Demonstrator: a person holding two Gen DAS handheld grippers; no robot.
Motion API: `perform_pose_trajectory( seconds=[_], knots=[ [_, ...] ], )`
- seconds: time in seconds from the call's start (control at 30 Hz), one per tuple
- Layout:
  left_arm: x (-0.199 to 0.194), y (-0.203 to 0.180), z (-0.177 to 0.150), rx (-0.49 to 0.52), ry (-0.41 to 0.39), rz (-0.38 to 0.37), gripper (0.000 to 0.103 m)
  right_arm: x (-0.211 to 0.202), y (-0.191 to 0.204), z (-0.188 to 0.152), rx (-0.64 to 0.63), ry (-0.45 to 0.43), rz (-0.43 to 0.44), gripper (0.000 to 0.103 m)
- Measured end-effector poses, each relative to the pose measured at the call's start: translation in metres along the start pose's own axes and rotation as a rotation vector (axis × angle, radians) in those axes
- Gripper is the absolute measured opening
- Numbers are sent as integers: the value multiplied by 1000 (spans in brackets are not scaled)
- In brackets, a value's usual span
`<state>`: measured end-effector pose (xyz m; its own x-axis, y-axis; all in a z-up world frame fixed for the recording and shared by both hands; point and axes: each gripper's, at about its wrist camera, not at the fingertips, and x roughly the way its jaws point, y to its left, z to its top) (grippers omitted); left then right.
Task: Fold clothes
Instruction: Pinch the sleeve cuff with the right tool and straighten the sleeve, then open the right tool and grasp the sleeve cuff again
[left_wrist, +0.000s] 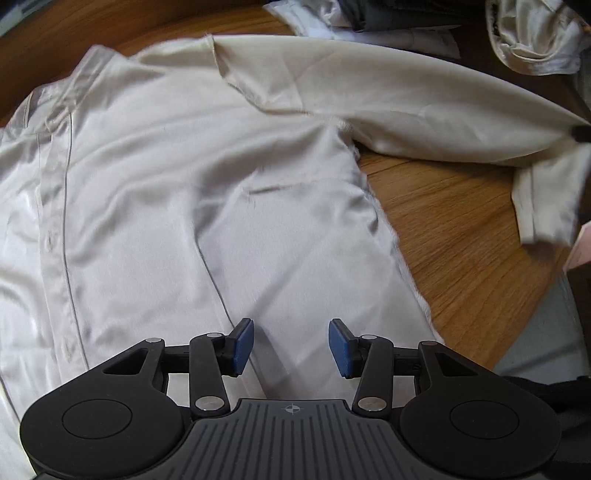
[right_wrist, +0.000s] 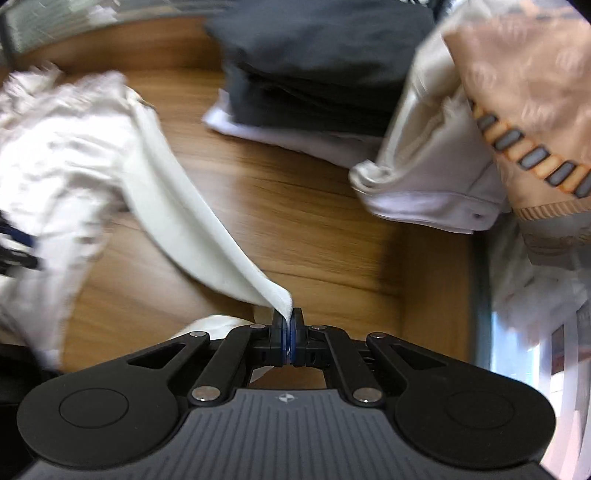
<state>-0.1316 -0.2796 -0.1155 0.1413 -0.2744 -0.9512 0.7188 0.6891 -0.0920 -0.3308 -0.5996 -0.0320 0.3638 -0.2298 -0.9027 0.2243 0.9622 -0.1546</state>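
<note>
**Sleeve lifted for folding**

The cream button-up shirt (left_wrist: 155, 177) lies spread on the tabletop (left_wrist: 461, 236). The left hand-held gripper (left_wrist: 291, 347) hovers wide open, empty, above its body. The right hand-held gripper (right_wrist: 289, 332) pinches the sleeve (right_wrist: 192, 221), likely to fold it inward.

We count one cream satin shirt (left_wrist: 155, 177) spread on the one wooden table (left_wrist: 461, 236), one sleeve (left_wrist: 388, 99) stretched out sideways. Behind it we see one stack of folded clothes (right_wrist: 314, 81), dark over white, and one loose heap of pale garments (right_wrist: 443, 158). We count two grippers: left gripper (left_wrist: 291, 347), right gripper (right_wrist: 288, 339).
</note>
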Motion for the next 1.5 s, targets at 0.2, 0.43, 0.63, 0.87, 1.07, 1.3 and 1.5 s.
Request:
perform_pose_trajectory(
  seconds=[0.2,0.43,0.63,0.87,1.07,1.3,1.5],
  knots=[
    [-21,-16,9,98,-41,4,48,40,-12,-5,-1,19,-110,23],
    [-27,-40,21,149,-68,-15,49,12,-15,-28,113,-15,-62,41],
    [-22,-65,33,211,-69,-44,49,-4,0,-68,283,-13,-11,52],
    [-13,-106,45,341,-63,-88,53,0,17,-117,527,-14,39,53],
    [-5,-117,50,370,-42,-98,53,13,24,-144,773,-56,145,53],
    [-8,-112,49,353,-30,-77,53,35,32,-142,895,-75,197,53],
    [-11,-101,46,315,-23,-54,53,57,24,-140,1039,-68,246,52]
  ],
)
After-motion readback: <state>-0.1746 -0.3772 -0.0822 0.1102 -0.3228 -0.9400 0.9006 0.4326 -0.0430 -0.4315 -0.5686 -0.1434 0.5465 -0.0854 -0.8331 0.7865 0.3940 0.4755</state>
